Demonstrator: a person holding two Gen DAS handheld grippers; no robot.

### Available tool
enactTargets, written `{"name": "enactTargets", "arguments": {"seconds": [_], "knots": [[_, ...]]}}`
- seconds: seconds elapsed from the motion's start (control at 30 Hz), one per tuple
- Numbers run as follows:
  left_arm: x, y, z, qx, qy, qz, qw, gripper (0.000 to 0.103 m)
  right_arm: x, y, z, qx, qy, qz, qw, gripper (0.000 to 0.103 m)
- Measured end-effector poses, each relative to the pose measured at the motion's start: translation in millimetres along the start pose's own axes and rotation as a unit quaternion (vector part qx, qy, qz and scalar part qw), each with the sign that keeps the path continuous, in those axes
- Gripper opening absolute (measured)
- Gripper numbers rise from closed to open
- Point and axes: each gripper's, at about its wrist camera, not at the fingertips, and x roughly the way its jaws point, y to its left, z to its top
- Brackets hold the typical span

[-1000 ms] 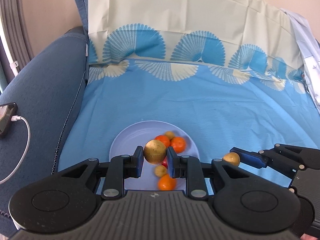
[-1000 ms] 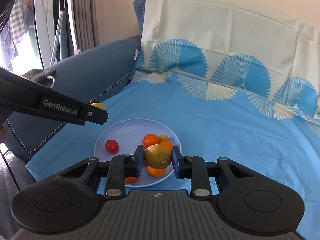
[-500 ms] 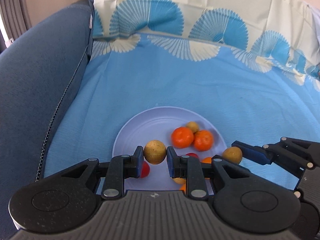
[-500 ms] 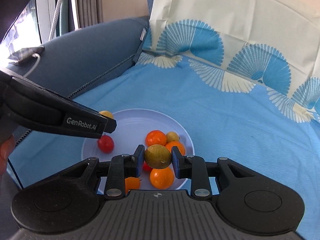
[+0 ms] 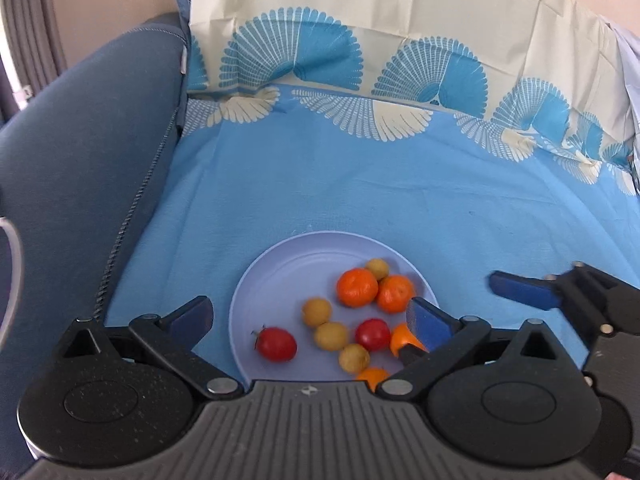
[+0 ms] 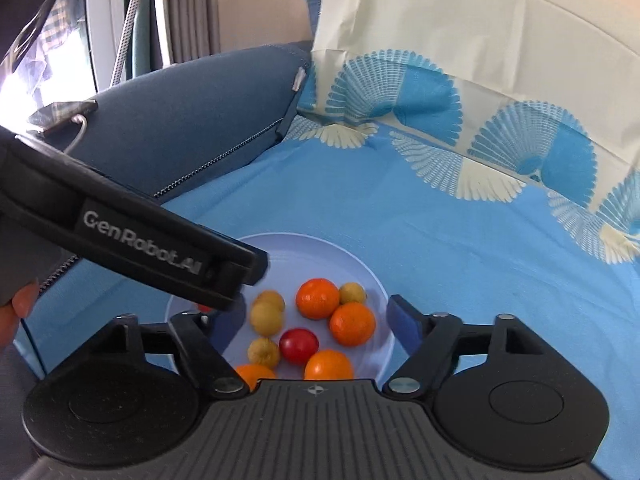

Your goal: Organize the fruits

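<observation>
Your left gripper [image 5: 312,316]: spread wide, empty.
Your right gripper [image 6: 316,320]: spread wide, empty.
Plate [image 5: 280,276]: holds all fruit.

One pale blue plate [image 5: 276,264] sits on the blue sheet [image 5: 360,192] and holds all the fruit. Four orange tangerines show: two touching each other toward the plate's far right edge [image 5: 357,287], two at its near edge, partly hidden. Two red tomatoes: one near the left edge [image 5: 276,344], one nearer the middle [image 5: 372,334]. Four small yellow-brown round fruits: one at the far edge [image 5: 377,268] beside the tangerines, three clustered around the middle [image 5: 331,335]. Ten fruits in all. Two grippers, each with two fingers spread wide.
</observation>
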Motion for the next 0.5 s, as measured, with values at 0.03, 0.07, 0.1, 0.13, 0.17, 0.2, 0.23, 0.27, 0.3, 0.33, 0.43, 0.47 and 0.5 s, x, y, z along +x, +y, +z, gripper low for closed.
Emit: {"name": "enactTargets", "arguments": {"seconds": [0.03,0.07,0.1,0.13,0.17,0.2,0.23,0.27,0.3,0.33,0.43,0.47,0.5], "knots": [[-9.5,-1.3,-2.1,-0.001,-0.005,0.001,1.0000,0.103,-8.9,0.4,-0.8,0.007,-0.001,-0.003,1.000,0.088],[-20.8,-2.5,-4.2,-0.003,-0.010,0.003,0.9999,0.103,-18.4,0.6,-2.1,0.014,-0.001,-0.005,1.000,0.089],[-31.0,-3.1,-6.7,-0.008,-0.014,0.004,0.9999,0.103,-27.4,0.7,-3.6,0.023,0.001,-0.006,1.000,0.092],[-42.3,-3.9,-8.6,-0.015,-0.018,0.002,0.9997,0.103,-36.9,1.2,-5.2,0.033,0.003,-0.008,0.999,0.095],[-51.7,-4.2,-10.5,-0.021,-0.023,-0.003,0.9995,0.103,-46.2,2.2,-6.5,0.044,0.005,-0.012,0.999,0.097],[-61.5,-5.7,-12.1,-0.025,-0.028,-0.008,0.9993,0.103,-55.4,3.9,-7.8,0.053,0.008,-0.016,0.998,0.098],[-71.1,-7.5,-13.9,-0.028,-0.032,-0.008,0.9991,0.103,-64.5,5.6,-8.4,0.062,0.009,-0.017,0.998,0.098],[-80.7,-10.4,-15.9,-0.027,-0.036,-0.002,0.9990,0.103,-73.0,7.6,-8.9,0.070,0.006,-0.017,0.997,0.099],[-88.2,-13.1,-16.7,-0.024,-0.038,0.008,0.9990,0.103,-82.3,10.1,-9.9,0.078,0.002,-0.021,0.997,0.100],[-96.6,-16.8,-18.5,-0.018,-0.039,0.022,0.9988,0.103,-90.7,12.5,-10.8,0.083,-0.002,-0.026,0.996,0.100],[-119.7,-23.9,-23.8,-0.010,-0.045,0.044,0.9980,0.103,-112.0,21.6,-14.7,0.086,-0.009,-0.039,0.995,0.101],[-127.3,-24.9,-26.6,-0.011,-0.048,0.041,0.9980,0.103,-118.1,24.3,-15.9,0.086,-0.012,-0.040,0.995,0.101],[-132.4,-25.4,-28.4,-0.012,-0.048,0.040,0.9980,0.103,-124.0,26.6,-17.0,0.085,-0.016,-0.041,0.995,0.102]]}}
